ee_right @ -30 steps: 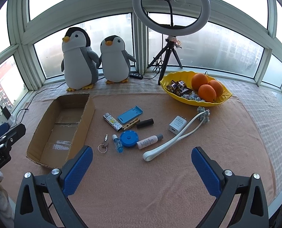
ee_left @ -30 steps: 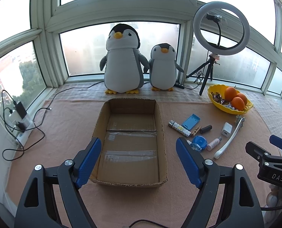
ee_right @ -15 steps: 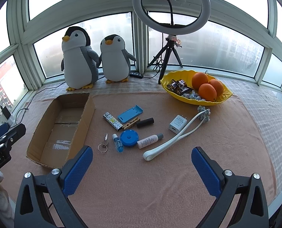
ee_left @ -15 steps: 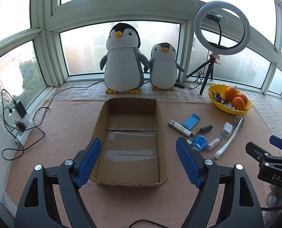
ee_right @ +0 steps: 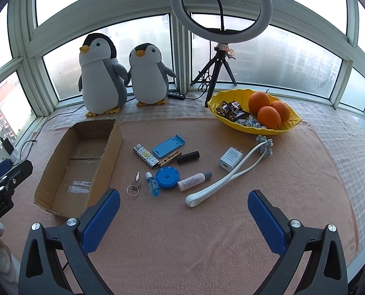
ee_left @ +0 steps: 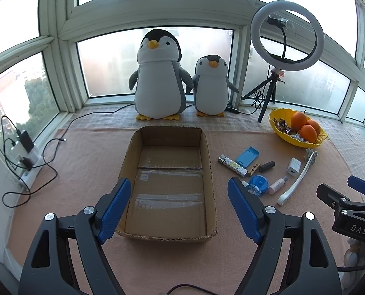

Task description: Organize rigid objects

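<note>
The left tongs (ee_left: pixel 178 207) hung spread wide above the near end of the cardboard box (ee_left: pixel 169 179), gripping nothing; the right tongs (ee_right: pixel 183 218) were likewise spread and bare, poised over open pink cloth on the tabletop (ee_right: pixel 207 241) in front of the scattered items.

The box lay open-topped, with only strips of clear tape across its floor. To its right, on the cloth, the small things sat in a loose cluster — a patterned lighter (ee_right: pixel 145 156), a blue phone stand (ee_right: pixel 168 145) just behind it, a wooden clothespin (ee_right: pixel 169 159) touching the stand's near edge, and a short black cylinder (ee_right: pixel 188 157) beside that. Nearer the tongs lay a key on a ring (ee_right: pixel 134 186), a small blue bottle (ee_right: pixel 152 186), a round blue tape measure (ee_right: pixel 167 177) and a white tube with a grey cap (ee_right: pixel 194 178) (the last three nearly touching). A white charger plug (ee_right: pixel 230 159) sat further right, with a long white massager (ee_right: pixel 228 175) running diagonally past it.

At the back stood a yellow bowl (ee_right: pixel 234 123) holding three oranges (ee_right: pixel 268 116) and wrapped sweets, two plush penguins (ee_right: pixel 101 73) and a ring light on a tripod (ee_right: pixel 220 7).
</note>
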